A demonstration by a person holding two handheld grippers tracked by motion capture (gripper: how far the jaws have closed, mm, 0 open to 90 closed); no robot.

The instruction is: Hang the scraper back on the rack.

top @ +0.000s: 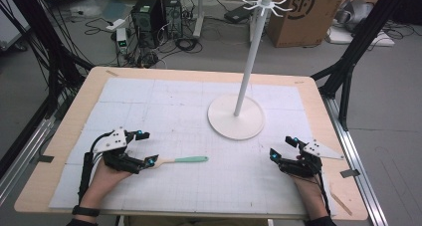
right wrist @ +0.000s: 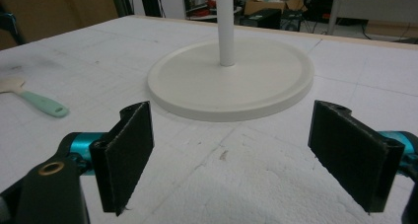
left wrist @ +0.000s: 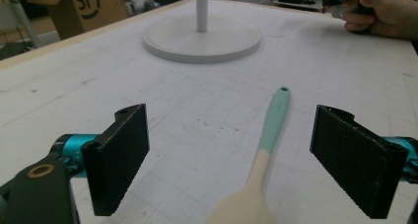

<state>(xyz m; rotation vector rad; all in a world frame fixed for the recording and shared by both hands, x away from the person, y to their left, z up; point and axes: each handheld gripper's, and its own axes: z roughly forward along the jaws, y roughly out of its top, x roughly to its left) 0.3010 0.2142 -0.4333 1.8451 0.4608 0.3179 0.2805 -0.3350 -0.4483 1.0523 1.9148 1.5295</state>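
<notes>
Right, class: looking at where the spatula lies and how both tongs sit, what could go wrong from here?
1. The spatula lies flat between the open left tongs; closing on its rounded wooden end may let it slip or spin away.
2. The hook stand is tall on a narrow pole; a bump from a lifted spatula might rock it.
3. The open right tongs face the stand's base and could nudge it.

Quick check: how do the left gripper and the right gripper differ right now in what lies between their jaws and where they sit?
The left gripper has the spatula lying between its jaws, untouched; the right gripper has bare mat between its own. The left gripper sits at the spatula's pale blade end; the right gripper sits apart from it, facing the white stand. Both are open, low over the table.
</notes>
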